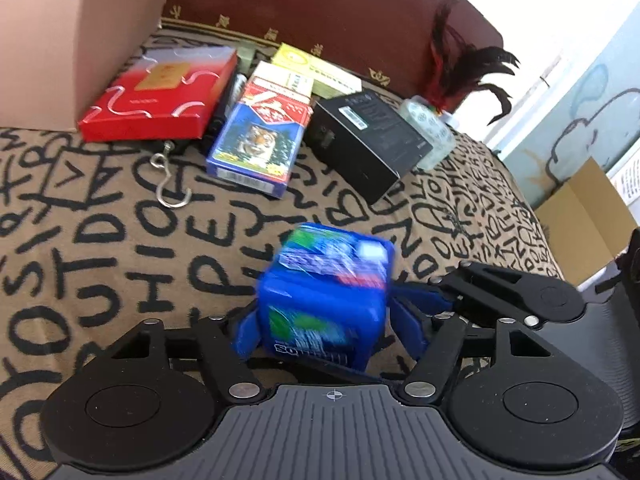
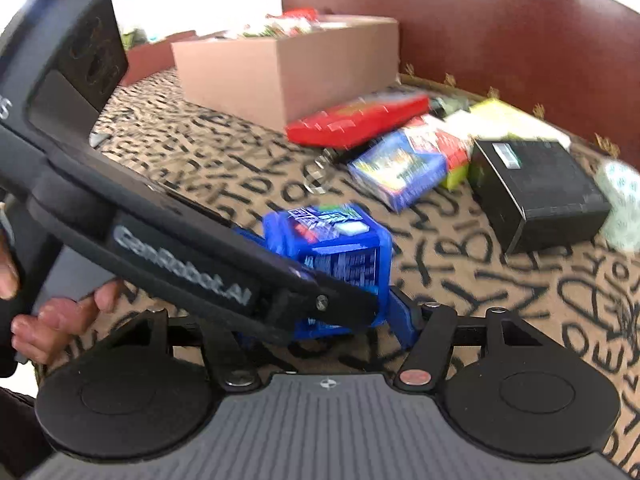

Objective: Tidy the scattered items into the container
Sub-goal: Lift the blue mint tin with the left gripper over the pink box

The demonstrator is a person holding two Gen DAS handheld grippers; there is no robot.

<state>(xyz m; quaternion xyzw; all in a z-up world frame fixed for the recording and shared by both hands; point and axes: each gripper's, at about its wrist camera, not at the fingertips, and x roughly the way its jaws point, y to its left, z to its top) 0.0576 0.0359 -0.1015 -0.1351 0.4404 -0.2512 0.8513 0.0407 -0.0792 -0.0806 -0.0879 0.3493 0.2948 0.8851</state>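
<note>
Left wrist view, item 1: one blue packet, blurred print, clamped between the blue fingers of the left gripper and lifted above the lettered cloth. Right wrist view shows the same packet with the left gripper's black body crossing in front; one blue finger of the right gripper lies against the packet's side, but whether that gripper is closed on it cannot be told. Beyond the packet, on the cloth: one tiger-print box; one black box just right of it; one red flat box left of it, against one cardboard container; one yellow-green box behind; one metal hook in front of the red box. Beside the black box: one clear patterned bottle and one tuft of dark feathers.
</note>
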